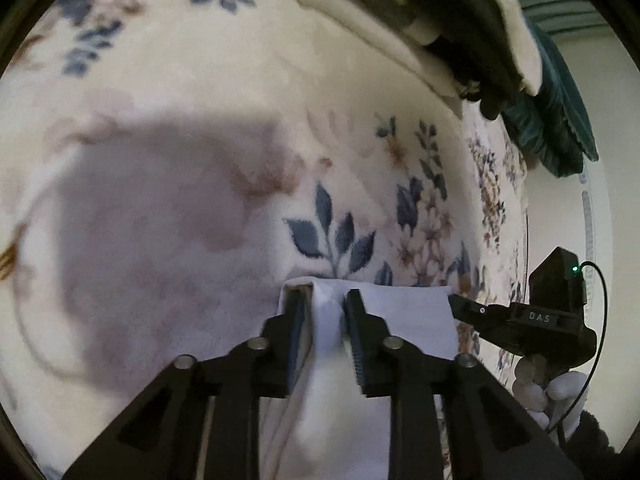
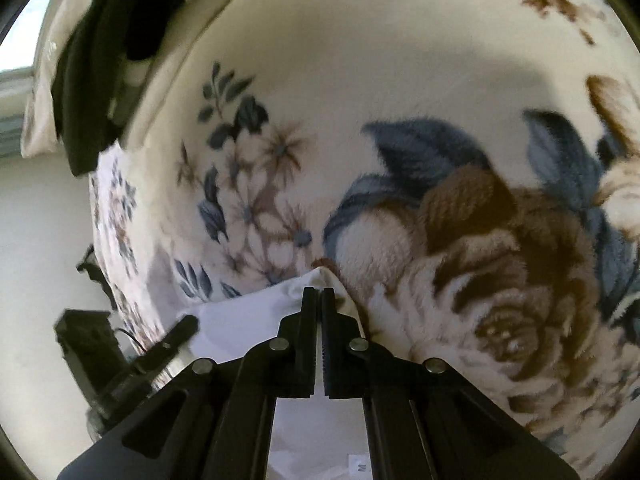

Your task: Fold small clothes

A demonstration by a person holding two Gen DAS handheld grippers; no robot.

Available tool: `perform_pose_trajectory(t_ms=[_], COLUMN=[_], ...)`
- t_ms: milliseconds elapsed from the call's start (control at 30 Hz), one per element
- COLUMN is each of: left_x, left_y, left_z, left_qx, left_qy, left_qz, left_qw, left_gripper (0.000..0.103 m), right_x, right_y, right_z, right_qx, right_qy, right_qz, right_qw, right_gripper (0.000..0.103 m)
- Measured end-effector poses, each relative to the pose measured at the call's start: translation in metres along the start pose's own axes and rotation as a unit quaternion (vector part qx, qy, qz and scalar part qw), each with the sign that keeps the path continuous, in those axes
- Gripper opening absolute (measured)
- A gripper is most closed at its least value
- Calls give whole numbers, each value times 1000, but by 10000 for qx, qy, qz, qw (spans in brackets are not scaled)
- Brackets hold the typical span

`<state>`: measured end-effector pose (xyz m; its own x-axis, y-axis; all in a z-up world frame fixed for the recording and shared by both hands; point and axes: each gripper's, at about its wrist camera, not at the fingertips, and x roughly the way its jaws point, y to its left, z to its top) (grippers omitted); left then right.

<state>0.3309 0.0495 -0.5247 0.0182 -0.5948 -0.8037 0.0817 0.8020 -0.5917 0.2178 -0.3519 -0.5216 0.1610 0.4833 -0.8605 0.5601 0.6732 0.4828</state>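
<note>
A small white garment (image 1: 404, 312) is held up above a floral blanket (image 1: 200, 92). My left gripper (image 1: 326, 300) is shut on a bunched corner of it, the cloth pinched between the two fingers. My right gripper (image 2: 318, 294) is shut on the other corner of the white garment (image 2: 248, 320). The top edge runs stretched between both grippers. The right gripper also shows at the right of the left wrist view (image 1: 454, 300), and the left gripper at the lower left of the right wrist view (image 2: 188, 326). The garment's lower part hangs below, mostly hidden by the fingers.
The cream blanket with blue and brown flowers (image 2: 460, 220) covers the bed. A pile of dark and white clothes (image 1: 440, 20) lies at the far edge, with a teal cloth (image 1: 560, 128) beside it. The bed edge and pale floor (image 2: 40, 240) are at the side.
</note>
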Motion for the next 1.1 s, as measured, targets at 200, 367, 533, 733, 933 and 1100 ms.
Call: perform_pose_trajectory(t_ms=[200,367,533,733,933,1100], left_x=[-67,-106,-93,-64,-50,-50], left_y=[-6,10,45,75,83,81], left_z=[-50,-137,-227,-294,-312,-317], left_qx=[18,-142,-474,-682,-677,-743], left_qy=[-539,-466,175,769,865,840], left_qz=[-260,79,501,933,825,599], left_qw=[9982,9988,9975,9903,9905,9919], left_gripper=[63,63,63,63,69,73], right_x=[-46,-79,-70,-23,11,29], right_y=[-15,-64,-117,-168,-178,-176], right_z=[-52,-128,-213,-300,-329,-335], right_qx=[4,137,274,548,735,904], right_qy=[142,462,925,1529,1739,1860], right_qz=[521,577,386,207,246,529], right_qw=[9985,9972,9946,9865,9817,9769], right_gripper=[55,55,55,55,55,55])
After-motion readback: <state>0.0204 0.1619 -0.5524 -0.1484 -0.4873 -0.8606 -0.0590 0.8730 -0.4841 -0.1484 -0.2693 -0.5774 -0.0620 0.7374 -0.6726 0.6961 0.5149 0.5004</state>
